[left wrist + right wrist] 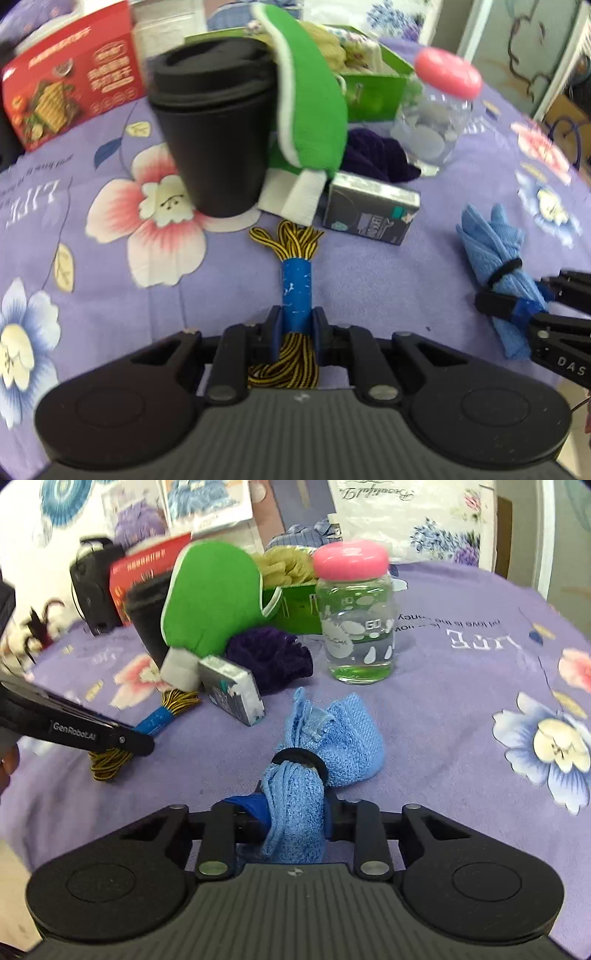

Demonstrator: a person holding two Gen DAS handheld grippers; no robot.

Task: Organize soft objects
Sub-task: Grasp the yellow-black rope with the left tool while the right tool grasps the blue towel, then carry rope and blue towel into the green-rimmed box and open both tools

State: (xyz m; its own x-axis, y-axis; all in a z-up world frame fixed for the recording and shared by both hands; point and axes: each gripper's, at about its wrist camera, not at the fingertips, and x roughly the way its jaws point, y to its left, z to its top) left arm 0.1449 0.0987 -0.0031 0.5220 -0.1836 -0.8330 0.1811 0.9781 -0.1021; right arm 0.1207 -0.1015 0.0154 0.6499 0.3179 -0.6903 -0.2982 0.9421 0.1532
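My left gripper (296,325) is shut on a bundle of yellow-and-black cord (295,240) wrapped in blue tape; the bundle also shows in the right wrist view (155,720). My right gripper (295,808) is shut on a rolled blue towel (332,734) tied with a black band; the towel also shows in the left wrist view (495,243). A green mitt (314,96) leans against a green box (373,92) holding soft items. A purple knitted cloth (373,155) lies beside it.
A black lidded cup (218,125), a red carton (74,92), a small grey box (369,210) and a clear jar with a pink lid (439,110) stand on the purple flowered cloth (110,295).
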